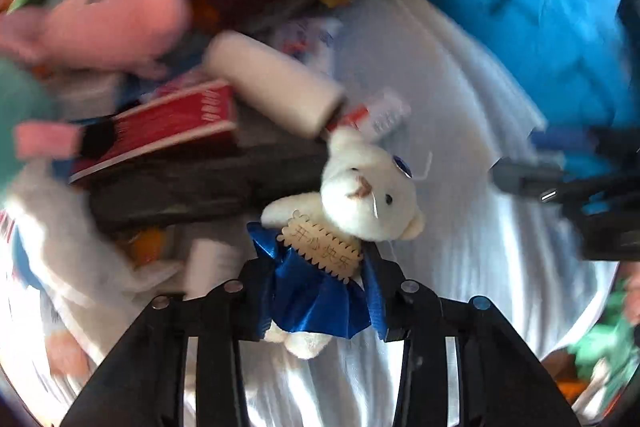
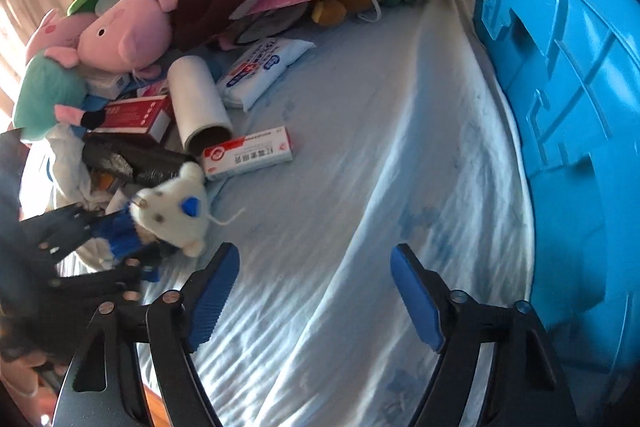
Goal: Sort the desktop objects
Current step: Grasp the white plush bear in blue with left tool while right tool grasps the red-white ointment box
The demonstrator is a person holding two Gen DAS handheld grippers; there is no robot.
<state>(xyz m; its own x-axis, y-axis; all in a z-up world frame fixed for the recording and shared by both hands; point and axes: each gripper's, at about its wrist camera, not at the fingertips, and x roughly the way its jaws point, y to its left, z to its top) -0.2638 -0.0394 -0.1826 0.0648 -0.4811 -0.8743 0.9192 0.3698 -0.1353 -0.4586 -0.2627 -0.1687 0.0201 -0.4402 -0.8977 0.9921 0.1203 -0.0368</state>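
Pinching a white teddy bear (image 1: 360, 195) (blue dress), the left hand-held gripper (image 1: 320, 303); right hand-held gripper (image 2: 316, 299) spread, empty.

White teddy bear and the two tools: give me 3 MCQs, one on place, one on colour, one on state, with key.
1. Where does the white teddy bear sit?
A. Between the fingers of the left tool
B. Inside the blue crate
C. On top of the pink pig plush

2. What colour is the bear's dress?
A. Red
B. Shiny blue
C. Green

3. How does the right tool stand?
A. Shut on the medicine box
B. Shut on the white roll
C. Open with nothing between its pads

Key:
1 A: the left wrist view shows the left tool's fingers clamped on the bear's dress.
2 B: the satin around its body is blue.
3 C: only the light blue sheet shows in the gap between the blue pads.
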